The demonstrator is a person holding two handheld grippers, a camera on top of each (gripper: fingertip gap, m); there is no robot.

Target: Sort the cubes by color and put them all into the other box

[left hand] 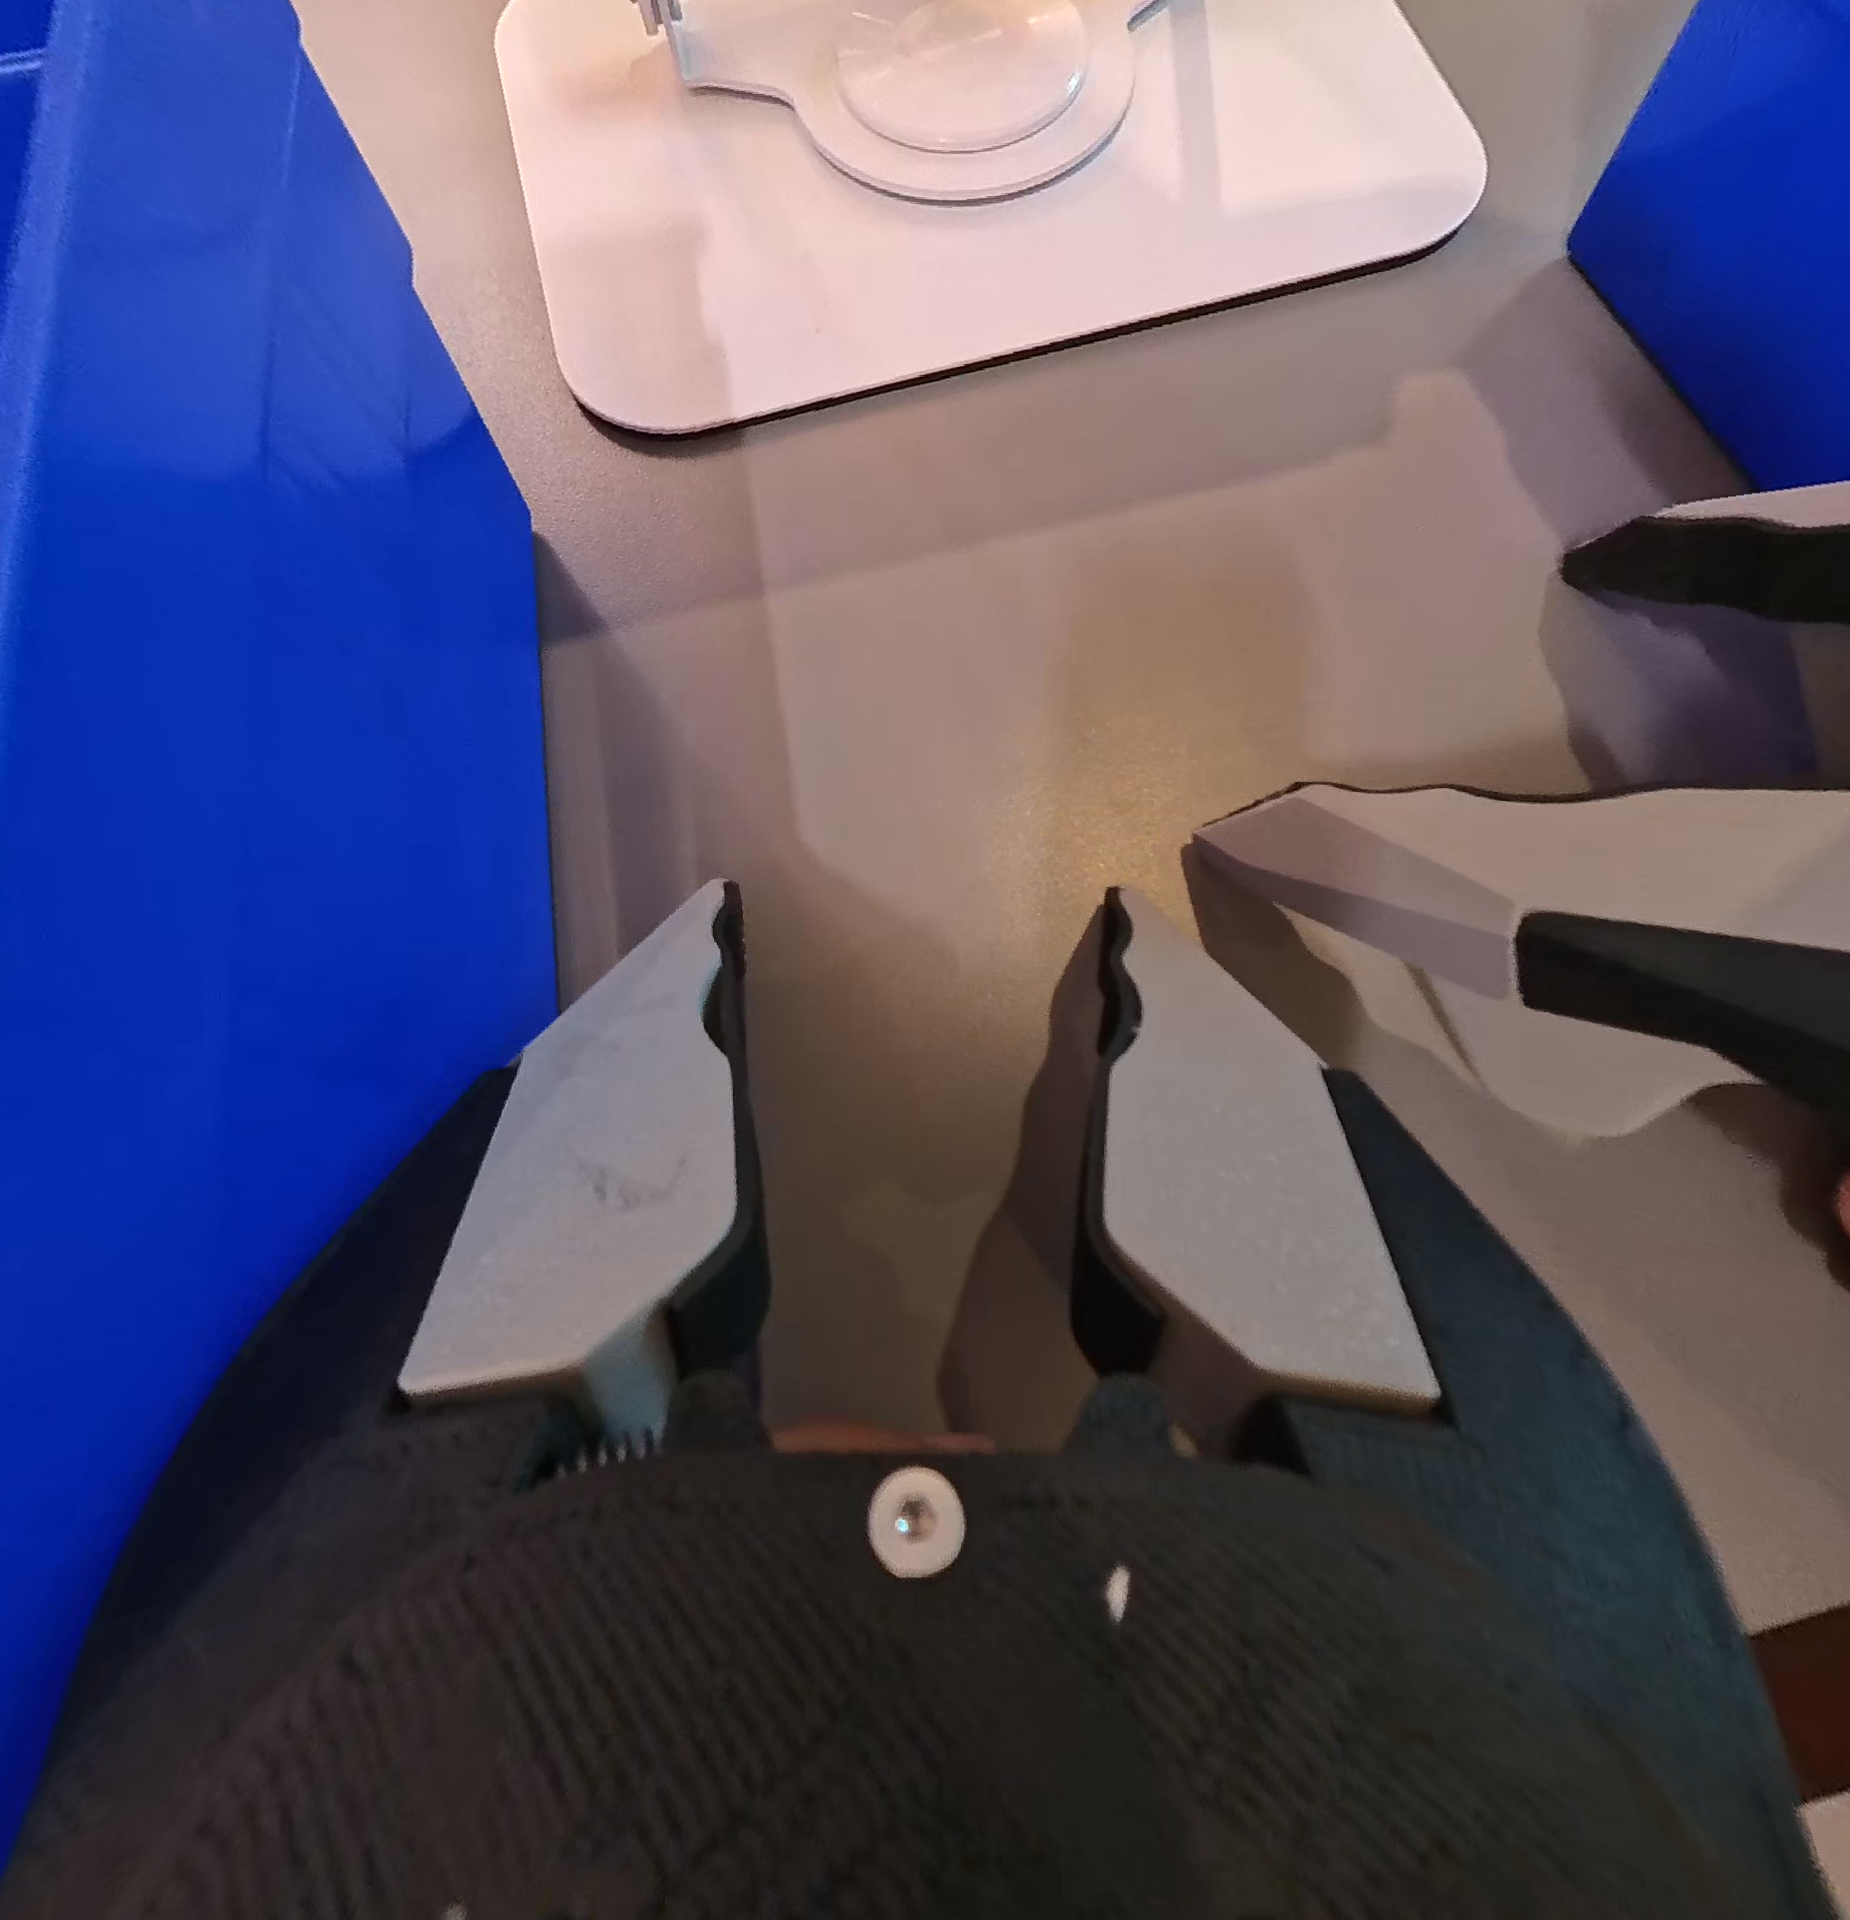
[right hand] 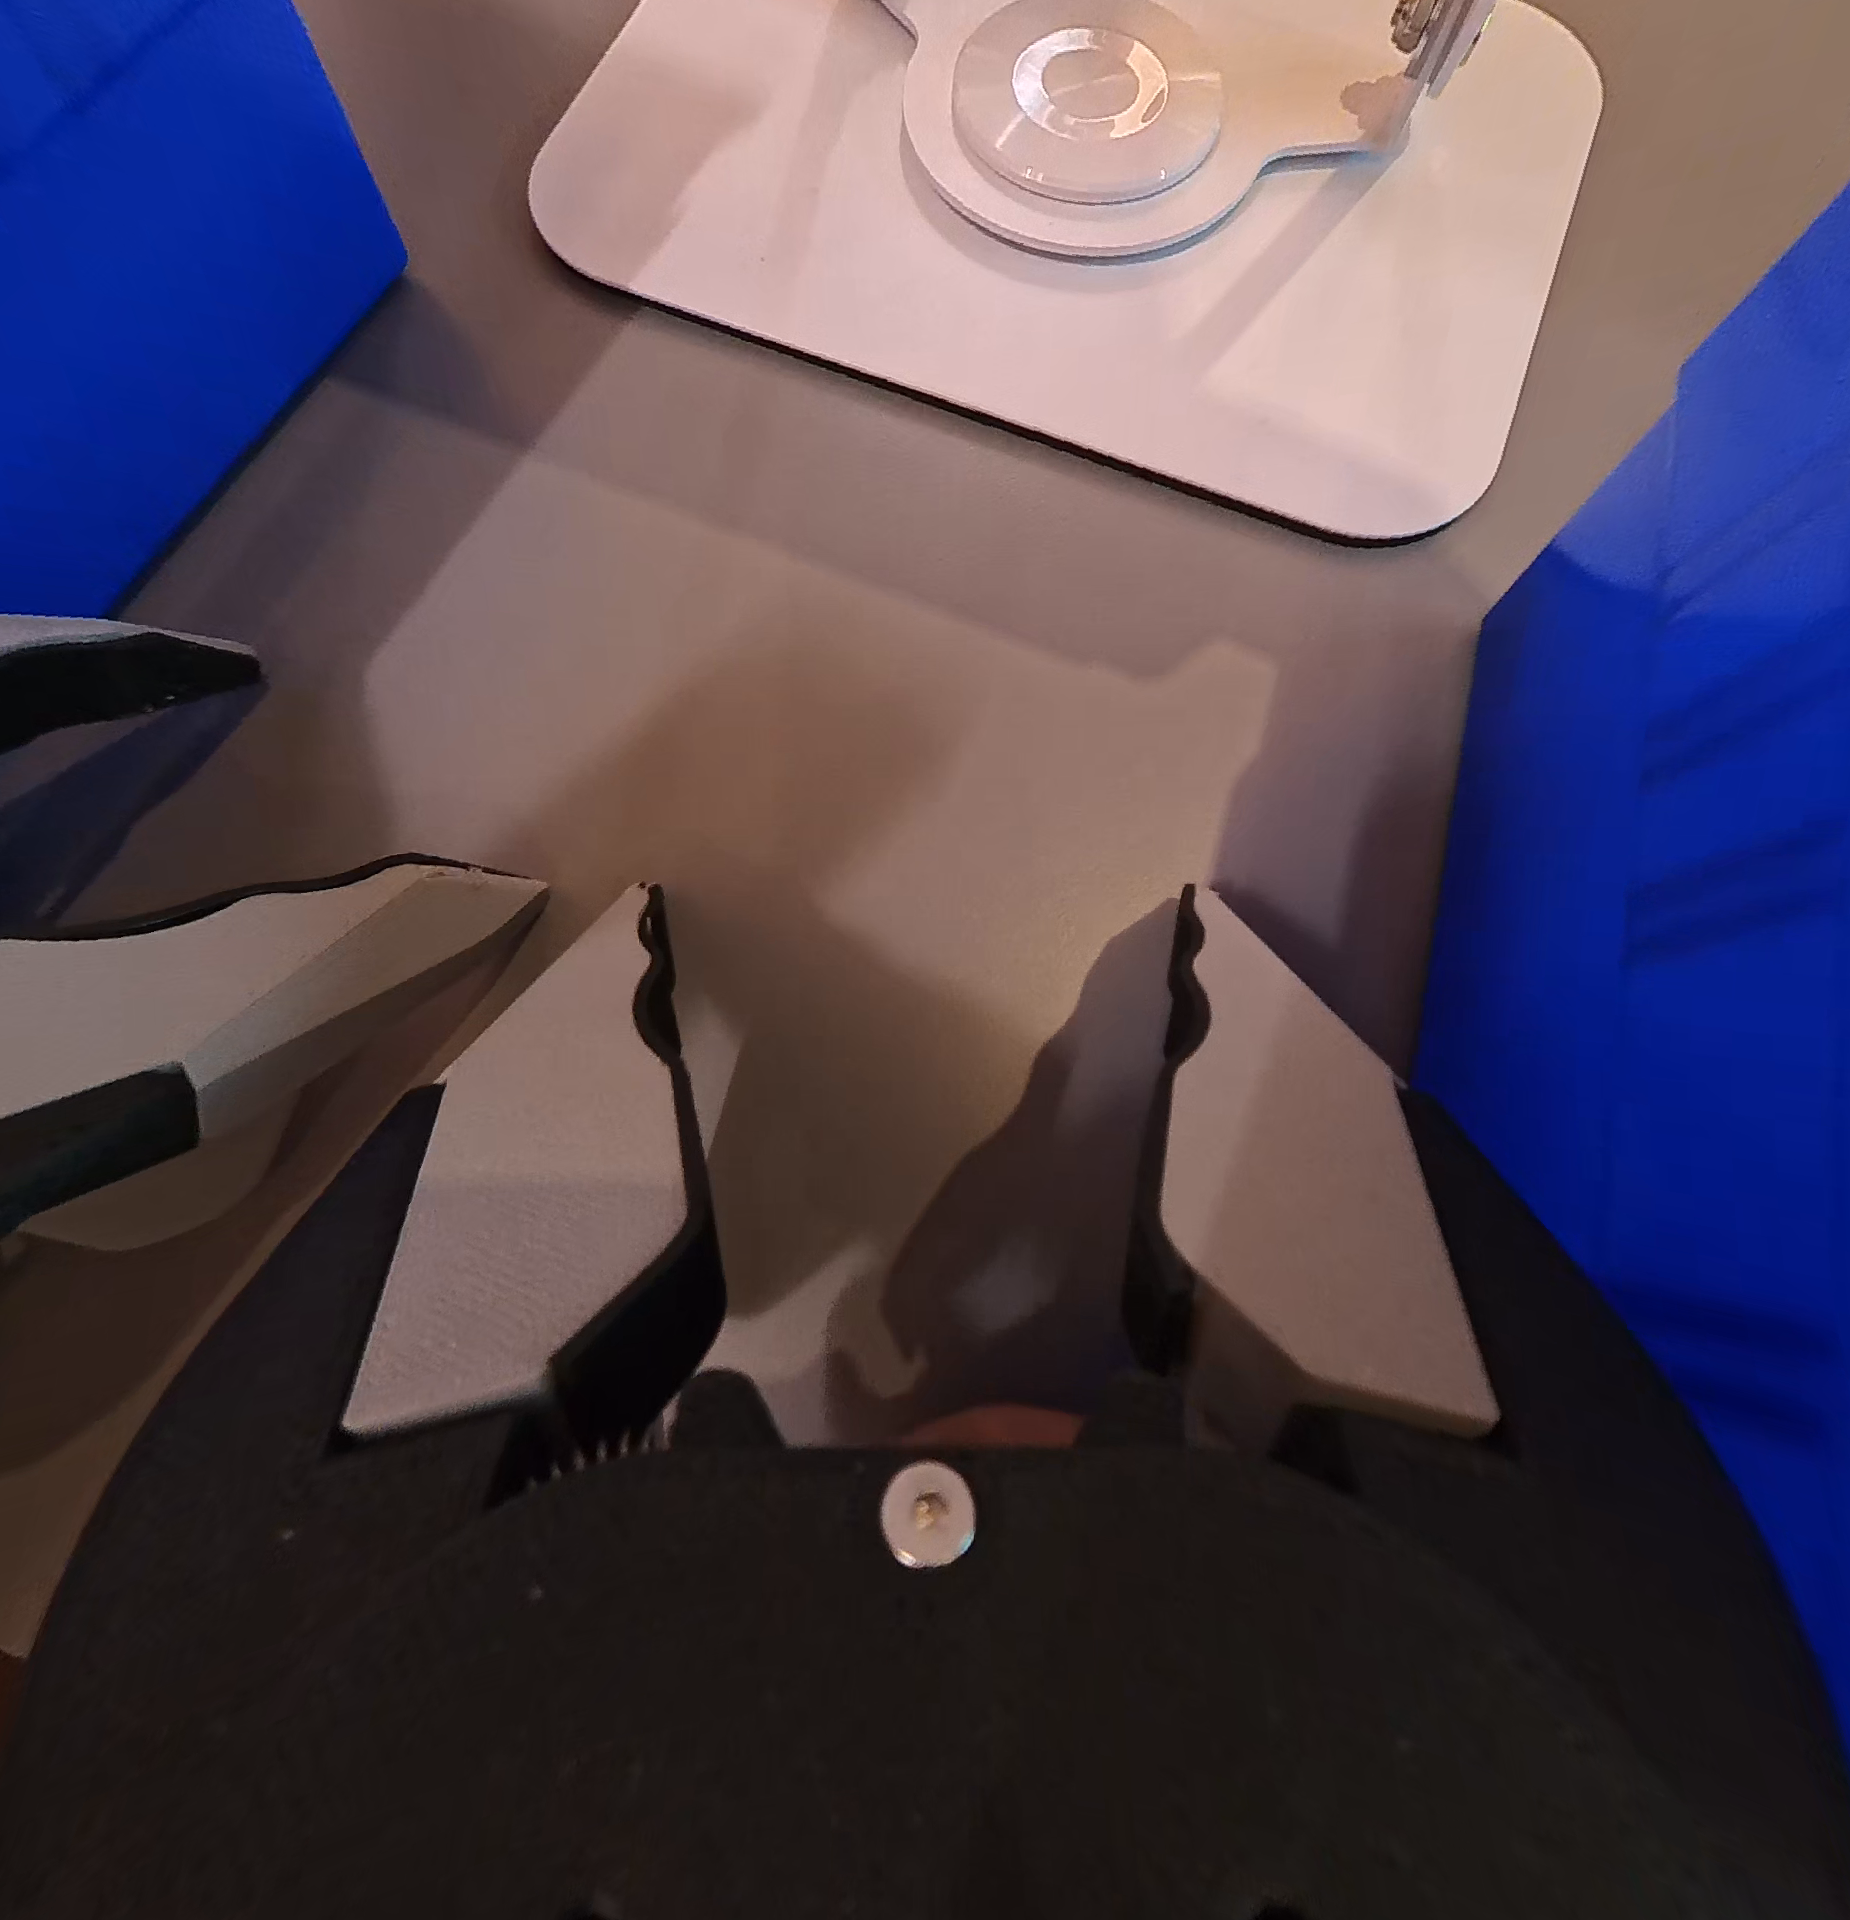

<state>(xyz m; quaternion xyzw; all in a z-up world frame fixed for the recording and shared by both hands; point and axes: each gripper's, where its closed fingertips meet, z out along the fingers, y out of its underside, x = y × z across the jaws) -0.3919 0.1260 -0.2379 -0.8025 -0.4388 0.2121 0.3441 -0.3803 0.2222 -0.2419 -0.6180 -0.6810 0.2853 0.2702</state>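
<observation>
Hovering side by side over the bare middle of the bench [left hand: 900,675], the left gripper [left hand: 921,914] and right gripper [right hand: 916,904] are both spread, pinching nothing. No cubes show; presumably they lie inside a blue box [left hand: 225,623] or its twin [right hand: 1679,831]. Best lift well above a wall before reaching in.

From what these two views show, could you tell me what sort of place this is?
Probably an indoor workbench for recording demonstrations: a smooth grey tabletop, blue boxes on either side, and a white stand base at the back.
</observation>
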